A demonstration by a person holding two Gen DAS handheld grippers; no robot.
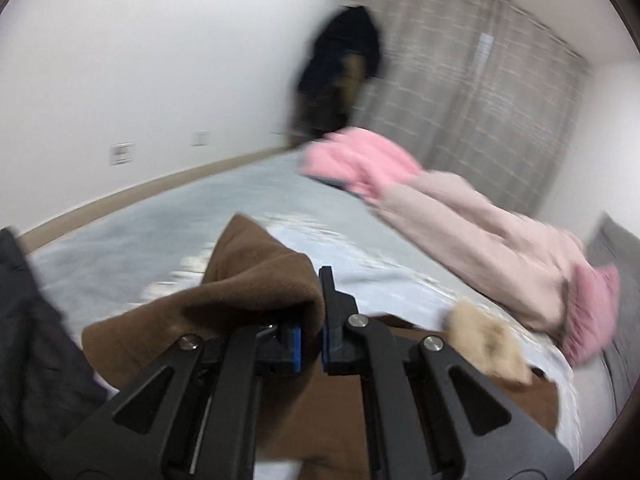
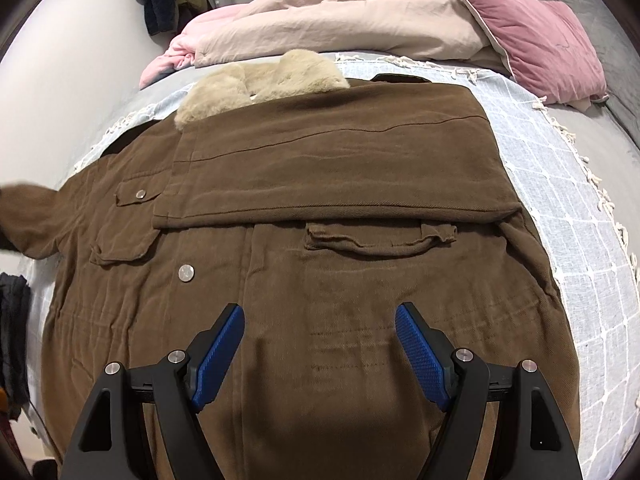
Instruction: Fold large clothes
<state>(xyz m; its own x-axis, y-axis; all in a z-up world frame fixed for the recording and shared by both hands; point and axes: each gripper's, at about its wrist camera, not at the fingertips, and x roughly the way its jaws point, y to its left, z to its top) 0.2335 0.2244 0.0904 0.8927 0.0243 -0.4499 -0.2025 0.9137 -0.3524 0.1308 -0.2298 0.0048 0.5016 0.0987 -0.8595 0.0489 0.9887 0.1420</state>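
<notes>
Brown coat [image 2: 320, 264]: spread flat on the bed [image 2: 560, 240], fur collar [image 2: 256, 84] at the far end, one sleeve already folded across the chest. Your left claw [image 1: 316, 312], tilted slightly downward, is clamped on the other sleeve's cuff [image 1: 256, 280]; a shallow pinch could slip, or drag the coat askew. Your right claw [image 2: 320, 348] hovers empty, jaws wide, pitched steeply over the lower front.

Brown coat [image 2: 320, 288], beige fur collar [image 2: 260, 80]; light-blue white-checked bedspread [image 2: 560, 184]; pale-pink duvet [image 2: 340, 16]; mauve pillow [image 2: 536, 36]; blue gripper pads [image 2: 420, 356].
</notes>
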